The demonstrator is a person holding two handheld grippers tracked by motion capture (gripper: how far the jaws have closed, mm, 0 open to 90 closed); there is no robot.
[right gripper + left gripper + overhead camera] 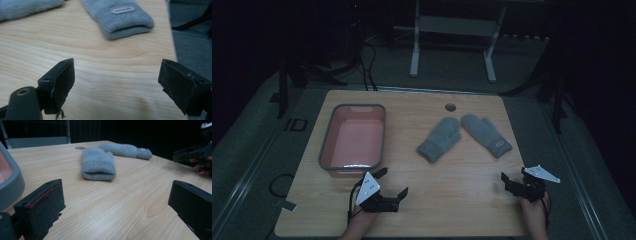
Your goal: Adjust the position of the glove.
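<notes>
Two grey mittens lie on the wooden table right of centre. The left mitten [439, 139] [98, 163] points its cuff toward me. The right mitten [486, 134] [120, 17] [125, 150] carries a small label near its cuff. My left gripper [393, 182] [117, 207] rests near the front edge, just below the basin, open, with bare table between its jaws. At the front right, my right gripper [513, 176] [117, 82] is open too and faces the labelled mitten's cuff. Nothing is held.
A pink basin with a grey rim [326, 145] [12, 182] stands empty at the table's left. A small round hole [450, 107] sits near the far edge. The right table edge [172, 37] runs close beside my right gripper. The room beyond is dark.
</notes>
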